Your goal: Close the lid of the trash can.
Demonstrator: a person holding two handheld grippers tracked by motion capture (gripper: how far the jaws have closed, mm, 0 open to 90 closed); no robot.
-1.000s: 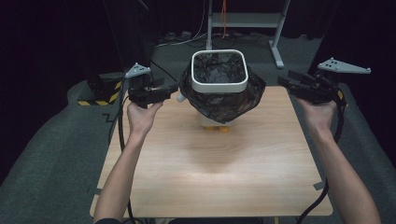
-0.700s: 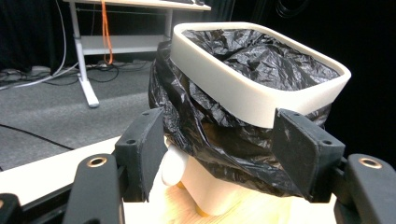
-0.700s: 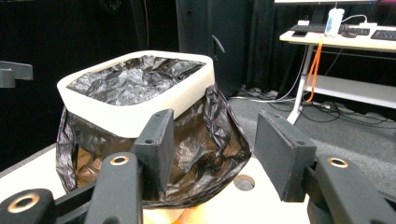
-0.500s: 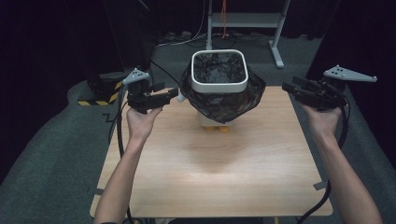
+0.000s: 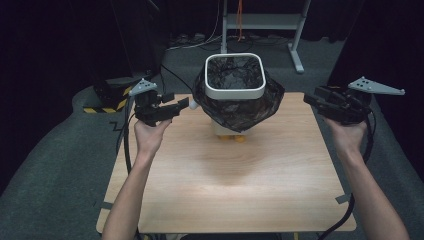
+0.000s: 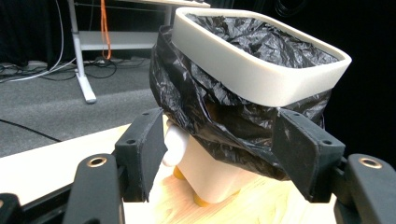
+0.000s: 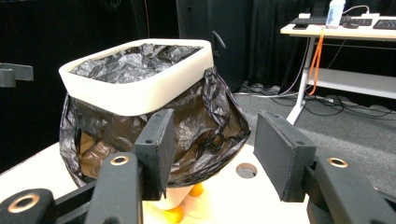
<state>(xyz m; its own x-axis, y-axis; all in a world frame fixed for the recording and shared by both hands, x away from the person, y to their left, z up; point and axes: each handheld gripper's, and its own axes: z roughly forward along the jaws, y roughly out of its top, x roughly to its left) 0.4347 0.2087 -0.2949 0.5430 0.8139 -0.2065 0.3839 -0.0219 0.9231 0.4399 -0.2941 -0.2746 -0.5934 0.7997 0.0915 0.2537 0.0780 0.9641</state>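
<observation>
A white bin stands on orange feet (image 6: 201, 200) at the far middle of the wooden table (image 5: 225, 190). Its white rim (image 5: 235, 93) clamps a black bag liner (image 5: 260, 107) that bulges out below. My left gripper (image 5: 186, 104) hovers open just left of the bag, its jaws pointing at it. From the left gripper view, the bag (image 6: 201, 107) and rim (image 6: 261, 79) sit beyond the open left gripper (image 6: 219, 149). My right gripper (image 5: 307, 97) is open, off the bin's right side with a gap. The right gripper view has the bag (image 7: 205, 121) past the open right gripper (image 7: 212, 149).
A metal-legged desk (image 5: 295, 30) and loose cables (image 5: 190, 42) lie on the floor behind the table. A yellow-and-black striped block (image 5: 107, 102) sits on the floor at left. The table top has a round hole (image 7: 246, 170) near the bin. The near half of the table is bare wood.
My right gripper has sunk slightly and come a little nearer to me. The left gripper and the bin have stayed almost still.
</observation>
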